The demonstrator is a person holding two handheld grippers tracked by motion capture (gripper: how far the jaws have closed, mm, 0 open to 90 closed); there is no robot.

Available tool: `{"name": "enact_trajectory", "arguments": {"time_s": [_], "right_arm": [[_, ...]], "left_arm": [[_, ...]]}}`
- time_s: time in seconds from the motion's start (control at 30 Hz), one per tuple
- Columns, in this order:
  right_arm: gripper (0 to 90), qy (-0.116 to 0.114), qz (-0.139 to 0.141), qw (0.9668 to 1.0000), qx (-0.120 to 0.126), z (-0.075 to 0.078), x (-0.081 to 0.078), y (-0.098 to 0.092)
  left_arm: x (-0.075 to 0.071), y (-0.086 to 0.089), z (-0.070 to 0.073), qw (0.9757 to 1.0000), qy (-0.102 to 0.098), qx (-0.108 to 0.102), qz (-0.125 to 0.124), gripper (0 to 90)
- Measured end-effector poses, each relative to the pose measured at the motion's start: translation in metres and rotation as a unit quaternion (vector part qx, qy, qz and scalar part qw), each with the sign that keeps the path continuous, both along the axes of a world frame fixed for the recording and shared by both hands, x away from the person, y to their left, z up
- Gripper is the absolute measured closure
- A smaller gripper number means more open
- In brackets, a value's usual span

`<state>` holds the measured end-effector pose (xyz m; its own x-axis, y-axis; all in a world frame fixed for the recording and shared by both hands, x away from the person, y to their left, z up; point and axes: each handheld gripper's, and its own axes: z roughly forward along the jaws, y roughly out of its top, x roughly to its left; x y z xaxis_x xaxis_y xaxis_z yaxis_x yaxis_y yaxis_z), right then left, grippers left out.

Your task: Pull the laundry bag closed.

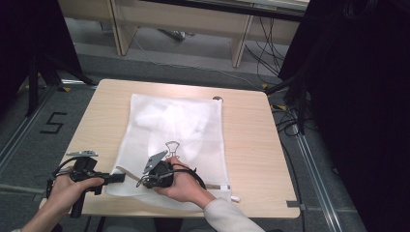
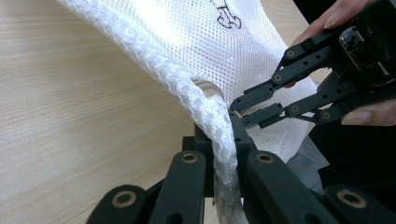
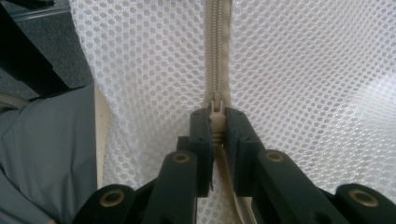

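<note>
A white mesh bag lies flat on the wooden table, with a small black print on it. Its beige zipper runs along the near edge. My left gripper is shut on the bag's near left corner, and the bunched mesh edge is pinched between the jaws. Just to its right, my right gripper is shut on the zipper pull. In the left gripper view the right gripper comes in from the right, fingertips pressed together.
A small dark object sits at the table's far edge. A white tab ends the zipper at the near right. Grey clothing lies below the table edge. Cables and a taped "5" are on the floor.
</note>
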<state>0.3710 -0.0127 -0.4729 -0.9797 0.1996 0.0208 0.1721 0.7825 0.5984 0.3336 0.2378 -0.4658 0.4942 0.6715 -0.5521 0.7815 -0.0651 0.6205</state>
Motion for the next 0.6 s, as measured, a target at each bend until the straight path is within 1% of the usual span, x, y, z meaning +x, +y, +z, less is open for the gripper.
{"name": "enact_trajectory", "arguments": {"time_s": [0.03, 0.07, 0.1, 0.13, 0.2, 0.33, 0.37, 0.4, 0.47, 0.5, 0.53, 0.57, 0.6], "right_arm": [[82.9, -0.001, -0.001, 1.0, 0.002, -0.0007, 0.0, -0.0008], [82.9, 0.01, -0.008, 0.9999, -0.001, -0.001, -0.0012, -0.0016], [82.9, 0.011, -0.009, 0.9999, -0.004, -0.0012, -0.0014, -0.0024], [82.9, 0.022, -0.019, 0.9996, -0.002, -0.001, -0.0028, -0.0033], [82.8, 0.017, -0.015, 0.9997, 0.0, -0.0007, -0.0019, -0.0038], [82.9, 0.015, -0.013, 0.9998, 0.001, -0.0001, -0.0018, -0.0042], [82.9, 0.012, -0.01, 0.9999, 0.0, 0.0001, -0.0014, -0.0043], [82.8, 0.01, -0.007, 0.9999, 0.0, 0.0002, -0.0008, -0.0045], [82.9, 0.013, -0.01, 0.9999, -0.002, 0.0006, -0.0013, -0.0051], [82.9, 0.01, -0.007, 0.9999, -0.004, -0.0002, -0.0013, -0.0053], [82.9, 0.013, -0.011, 0.9998, -0.007, -0.0006, -0.0019, -0.0065], [82.8, 0.007, -0.009, 0.9999, -0.004, -0.0017, -0.0014, -0.0074], [82.9, 0.014, -0.012, 0.9998, -0.005, -0.0024, -0.0018, -0.0084]], "left_arm": [[0.0, -0.0001, -0.0001, 1.0, -0.001, 0.0, 0.001, 86.8], [0.0001, 0.0007, 0.0005, 1.0, 0.001, 0.002, -0.002, 86.8], [0.0003, 0.001, 0.0001, 1.0, 0.002, -0.002, -0.003, 86.7], [0.0004, 0.0012, 0.0001, 1.0, 0.003, 0.0, -0.005, 86.8], [0.0, 0.0001, -0.0002, 1.0, -0.002, 0.0, 0.002, 86.7], [0.0, 0.0004, -0.0002, 1.0, -0.001, 0.0, 0.002, 86.7], [0.0005, 0.0013, 0.0, 1.0, 0.003, 0.0, -0.006, 86.8], [0.0003, 0.001, 0.0, 1.0, 0.002, 0.0, -0.004, 86.7], [0.0002, 0.0008, 0.0, 1.0, 0.001, 0.0, 0.0, 86.8], [0.0002, 0.0017, 0.0003, 1.0, 0.004, -0.001, -0.002, 86.7], [-0.0001, 0.0018, 0.0004, 1.0, 0.003, 0.001, 0.003, 86.8], [0.0001, 0.0019, -0.0003, 1.0, -0.001, 0.002, 0.005, 86.8], [-0.0001, 0.0014, -0.0005, 1.0, 0.001, 0.0, 0.007, 86.7]]}}
